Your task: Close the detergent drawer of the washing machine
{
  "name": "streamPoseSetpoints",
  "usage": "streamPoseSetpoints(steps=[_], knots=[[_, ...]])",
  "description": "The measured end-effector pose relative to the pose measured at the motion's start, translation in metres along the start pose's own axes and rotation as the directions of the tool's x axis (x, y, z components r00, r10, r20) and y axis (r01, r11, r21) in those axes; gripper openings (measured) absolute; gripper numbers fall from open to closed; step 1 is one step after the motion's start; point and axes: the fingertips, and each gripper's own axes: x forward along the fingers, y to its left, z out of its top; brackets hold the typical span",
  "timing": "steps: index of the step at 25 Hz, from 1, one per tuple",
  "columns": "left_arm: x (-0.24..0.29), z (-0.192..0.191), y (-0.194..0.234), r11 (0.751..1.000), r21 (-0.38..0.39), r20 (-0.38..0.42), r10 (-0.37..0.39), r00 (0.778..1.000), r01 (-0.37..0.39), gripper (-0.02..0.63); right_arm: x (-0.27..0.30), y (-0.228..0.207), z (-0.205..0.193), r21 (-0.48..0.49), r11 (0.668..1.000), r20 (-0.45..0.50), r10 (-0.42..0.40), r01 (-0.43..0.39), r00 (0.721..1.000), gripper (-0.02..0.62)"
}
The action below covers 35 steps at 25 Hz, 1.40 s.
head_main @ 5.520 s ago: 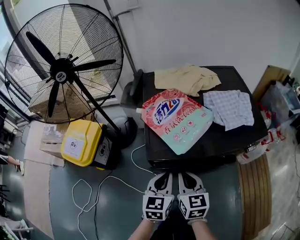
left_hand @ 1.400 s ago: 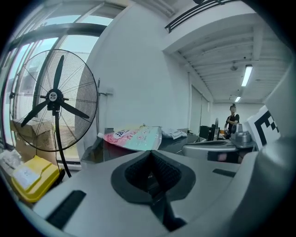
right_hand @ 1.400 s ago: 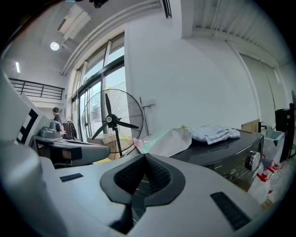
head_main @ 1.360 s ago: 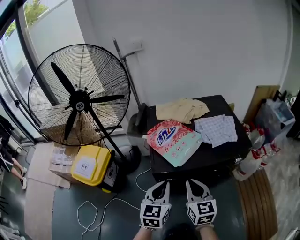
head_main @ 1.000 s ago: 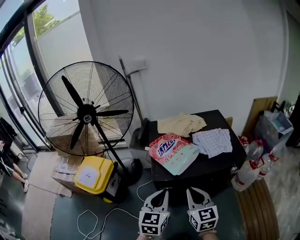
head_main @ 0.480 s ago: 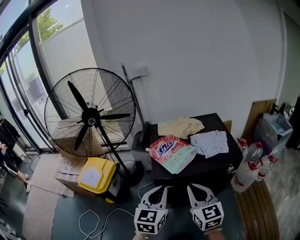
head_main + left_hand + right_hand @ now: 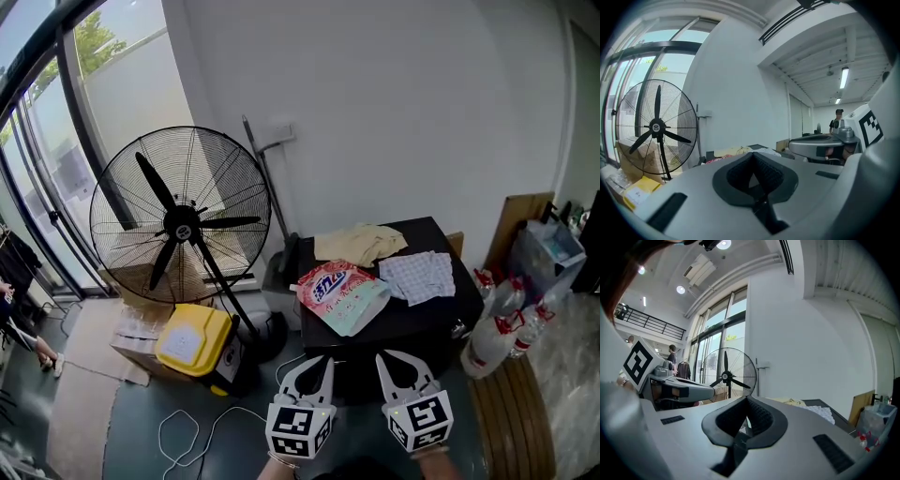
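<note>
Washing machine (image 7: pixel 441 302), a black box, stands against the wall ahead of me. On its top lie a detergent pouch (image 7: pixel 342 292), a yellow cloth (image 7: pixel 361 242) and a checked cloth (image 7: pixel 417 274). The pouch reaches close to the front edge.

Detergent drawer: I cannot make it out. The head view shows only a dark strip of the machine's front, and nothing visibly juts out of it. That fits a drawer already pushed home, or one hidden below the top's edge from this steep angle. I record no verdict on it.

Left gripper (image 7: pixel 327 358) and right gripper (image 7: pixel 381 354) are held low, side by side, just short of the machine's front. Both are clenched with the tips meeting and nothing between them. Neither touches the machine.

Hazards noted:
- A push with clenched tips landing off-centre on a drawer front could skew the drawer in its guides and jam it, in my judgement.
- Narrow tips on a smooth dark panel may skid sideways under load.
- A high reach could catch the pouch and drag it off the front edge.
- A white cable (image 7: pixel 187 436) loops on the floor to my left, a trip risk when stepping in.
- The fan (image 7: pixel 180 220) stands near the machine's left side and plastic bottles (image 7: pixel 502 319) crowd its right. A wide swing of either arm could strike them.
</note>
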Motion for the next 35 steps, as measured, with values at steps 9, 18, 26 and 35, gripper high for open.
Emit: streamPoseSetpoints(steps=[9,18,26,35], knots=[[-0.013,-0.001,0.003,0.999,-0.010,0.000,0.031,1.000,-0.031,0.015,-0.006,0.005,0.000,-0.012,1.000,-0.006,0.000,0.000,1.000,0.026],[-0.012,-0.001,0.002,1.000,-0.014,-0.005,0.026,1.000,-0.027,0.015,-0.006,0.003,0.000,-0.016,1.000,-0.002,-0.008,0.008,1.000,0.026],[-0.004,-0.001,0.002,1.000,-0.019,-0.001,0.021,1.000,-0.021,0.015,-0.003,-0.002,0.001,-0.020,1.000,0.000,-0.014,0.014,1.000,0.026],[0.002,-0.003,0.002,1.000,-0.021,-0.002,0.015,1.000,-0.015,0.015,0.002,-0.006,0.000,-0.019,1.000,0.002,-0.016,0.017,1.000,0.026]])
